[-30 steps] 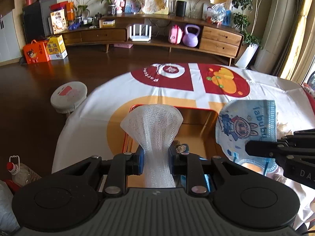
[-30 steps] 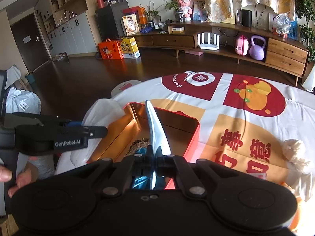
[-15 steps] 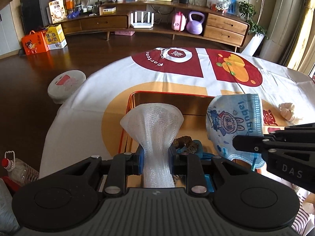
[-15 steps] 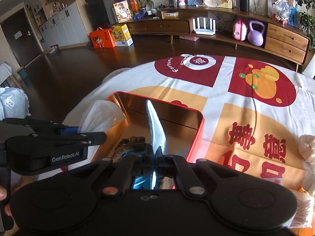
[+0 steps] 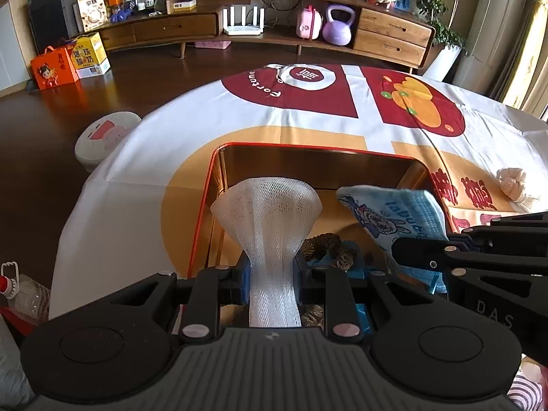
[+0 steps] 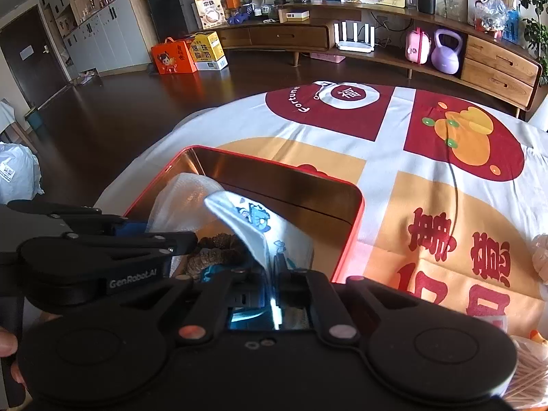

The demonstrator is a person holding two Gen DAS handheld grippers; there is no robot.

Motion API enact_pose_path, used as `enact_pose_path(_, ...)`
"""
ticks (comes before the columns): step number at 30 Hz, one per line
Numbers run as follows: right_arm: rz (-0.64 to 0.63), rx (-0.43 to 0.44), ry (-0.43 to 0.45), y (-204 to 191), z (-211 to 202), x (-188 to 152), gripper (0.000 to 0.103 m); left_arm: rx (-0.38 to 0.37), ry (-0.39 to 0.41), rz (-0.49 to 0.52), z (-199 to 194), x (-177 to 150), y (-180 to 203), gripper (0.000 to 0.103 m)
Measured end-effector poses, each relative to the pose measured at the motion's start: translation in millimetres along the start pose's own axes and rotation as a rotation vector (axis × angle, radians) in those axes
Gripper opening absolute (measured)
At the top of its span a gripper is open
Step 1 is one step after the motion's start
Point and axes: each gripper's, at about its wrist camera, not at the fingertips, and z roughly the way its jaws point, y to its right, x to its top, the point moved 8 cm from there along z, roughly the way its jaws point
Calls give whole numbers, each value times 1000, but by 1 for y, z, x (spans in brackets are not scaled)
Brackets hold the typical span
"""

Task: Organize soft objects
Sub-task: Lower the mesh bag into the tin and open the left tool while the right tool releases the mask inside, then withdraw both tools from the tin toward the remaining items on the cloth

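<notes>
My left gripper (image 5: 272,270) is shut on a white foam net sleeve (image 5: 267,212), which stands upright over the left part of an open red-rimmed gold tin (image 5: 308,147). Just to its right, my right gripper (image 6: 274,270) hangs over the same tin (image 6: 274,167). Its jaws are opening, with the edge of a blue printed face mask (image 6: 253,222) still between them. The mask (image 5: 387,212) droops sideways toward the net sleeve (image 6: 181,195). A brown ruffled fabric piece (image 5: 328,243) and something blue lie on the tin's floor.
The tin rests on a red, orange and white tablecloth (image 5: 239,113) over a round table. A cream knotted cloth bundle (image 5: 512,185) lies to the right. A round stool (image 5: 106,137) stands on the floor to the left, beyond the table's edge.
Both grippers have sunk closer to the tin. The mask stood upright in the right jaws and now leans over to the left, and those jaws have parted a little.
</notes>
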Motion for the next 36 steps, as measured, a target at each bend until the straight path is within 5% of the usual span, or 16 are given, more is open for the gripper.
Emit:
enact_pose_path(23, -60, 24, -5, -11, -24, -9, 37, -13, -20, -24, -2, -4, -1, 32)
enact_pose_path(25, -64, 31, -2, -12, -29, -10, 41, -13, -7, -29, -7, -3, -1, 60)
enact_pose_path(27, -72, 35, 1, -13, -35, -11, 47, -31, 17, -36, -14, -1, 0, 70)
enact_pose_path(36, -63, 65, 46, -10, -66, -16, 62, -23, 56, -36, -39, 1, 5, 73)
